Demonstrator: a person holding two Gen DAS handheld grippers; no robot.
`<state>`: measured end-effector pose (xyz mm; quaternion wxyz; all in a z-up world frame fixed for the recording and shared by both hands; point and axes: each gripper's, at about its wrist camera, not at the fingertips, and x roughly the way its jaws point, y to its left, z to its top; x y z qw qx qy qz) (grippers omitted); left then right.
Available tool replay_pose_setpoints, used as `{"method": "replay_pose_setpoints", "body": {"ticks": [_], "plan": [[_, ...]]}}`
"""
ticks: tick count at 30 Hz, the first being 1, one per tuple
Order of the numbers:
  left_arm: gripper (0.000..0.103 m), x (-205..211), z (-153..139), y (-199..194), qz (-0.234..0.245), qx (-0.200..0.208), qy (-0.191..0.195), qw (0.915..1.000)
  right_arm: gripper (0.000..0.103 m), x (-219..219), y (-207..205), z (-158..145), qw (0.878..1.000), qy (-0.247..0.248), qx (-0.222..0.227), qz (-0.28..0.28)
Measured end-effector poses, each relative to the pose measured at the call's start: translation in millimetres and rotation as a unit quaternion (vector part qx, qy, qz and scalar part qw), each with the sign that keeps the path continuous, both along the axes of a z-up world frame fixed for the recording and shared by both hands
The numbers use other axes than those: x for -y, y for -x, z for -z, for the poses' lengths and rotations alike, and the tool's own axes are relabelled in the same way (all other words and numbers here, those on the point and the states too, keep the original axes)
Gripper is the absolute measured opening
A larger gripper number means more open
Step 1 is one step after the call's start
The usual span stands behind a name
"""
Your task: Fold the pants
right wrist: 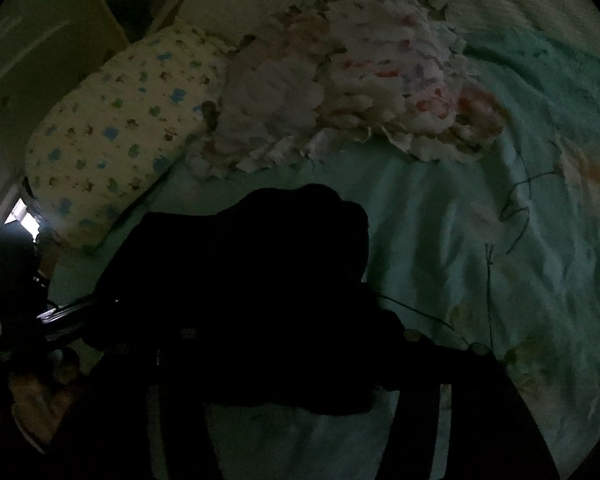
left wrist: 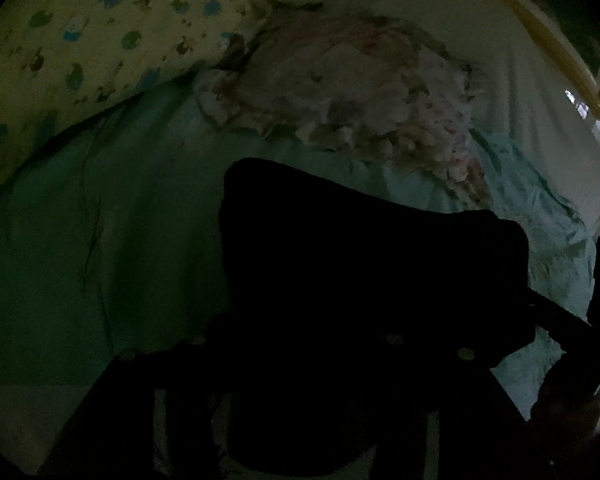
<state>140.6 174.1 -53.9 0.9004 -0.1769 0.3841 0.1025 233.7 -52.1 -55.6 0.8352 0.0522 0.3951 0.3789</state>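
The room is very dim. Black pants lie as a dark slab on the pale green bed sheet, right in front of my left gripper. Its fingers merge with the dark cloth, so its state is unclear. In the right wrist view the pants bunch up over my right gripper, whose fingers are also lost in the black fabric. The other gripper and a hand show at the lower left there.
A spotted yellow pillow and a crumpled white floral blanket lie at the head of the bed. A gold-framed wall edge runs at the right. Green flowered sheet spreads to the right.
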Motion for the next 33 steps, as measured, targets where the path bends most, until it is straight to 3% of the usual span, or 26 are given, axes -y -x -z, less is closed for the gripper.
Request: {"method": "replay_pose_setpoints", "body": {"ticks": [3,8,11,21,33], "plan": [[0.055,1,3,3,-0.004,-0.002,-0.005,1.0000,0.065,1,0,1,1.000,0.004,0.003,0.001],[0.075,3,3,7,-0.017,-0.007,-0.033,0.9993,0.074,2,0,4,1.000,0.011,0.006,0.009],[0.077,3,5,11,-0.022,-0.008,-0.031,0.9993,0.079,5,0,6,1.000,0.010,0.002,0.014],[0.081,9,1,24,-0.026,-0.013,-0.052,0.9982,0.084,7,13,-2,1.000,0.012,0.012,0.009],[0.082,19,-4,51,-0.022,-0.012,-0.068,0.9973,0.091,6,58,-31,0.997,0.013,0.077,-0.014]]}}
